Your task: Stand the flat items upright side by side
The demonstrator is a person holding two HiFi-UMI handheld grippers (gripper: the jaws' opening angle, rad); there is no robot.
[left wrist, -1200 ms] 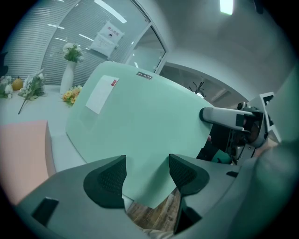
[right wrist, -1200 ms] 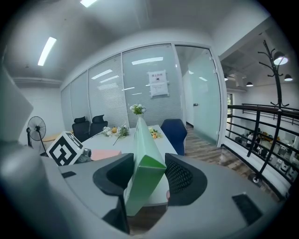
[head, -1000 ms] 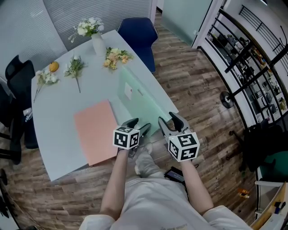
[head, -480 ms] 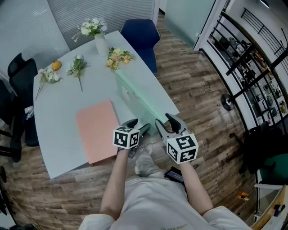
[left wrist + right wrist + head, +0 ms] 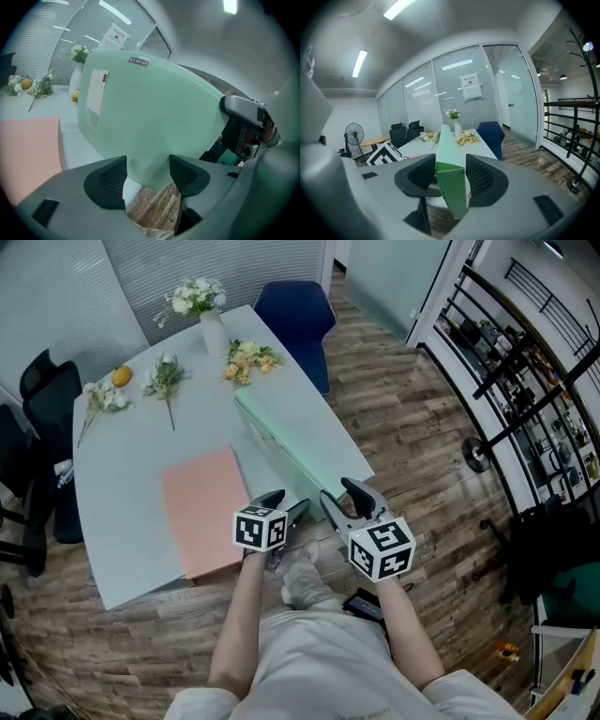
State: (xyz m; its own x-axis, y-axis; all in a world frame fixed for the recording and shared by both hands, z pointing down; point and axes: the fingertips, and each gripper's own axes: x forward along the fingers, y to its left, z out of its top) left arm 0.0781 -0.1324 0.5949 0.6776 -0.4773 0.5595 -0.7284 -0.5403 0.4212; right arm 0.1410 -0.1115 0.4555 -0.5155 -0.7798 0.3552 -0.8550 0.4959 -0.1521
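My right gripper [image 5: 450,176] is clamped on the near end of the green folder [image 5: 154,117], one pad on each face, so I see it edge-on running away from me toward the far end of the table [image 5: 122,484]; the folder is tipped up off the tabletop along the table's right side, its labelled face turned to the left; my left gripper [image 5: 147,176] stands wide, with the folder's lower near corner hanging between its jaws and neither pad pressing on it; in the head view both grippers sit at the near table edge, close together, left of the folder's end and right on it; the pink folder [image 5: 202,512] lies flat just left of the green one, apart from it; a vase [image 5: 214,334] of flowers and loose stems sit at the far end, with a blue chair [image 5: 292,310] beyond.
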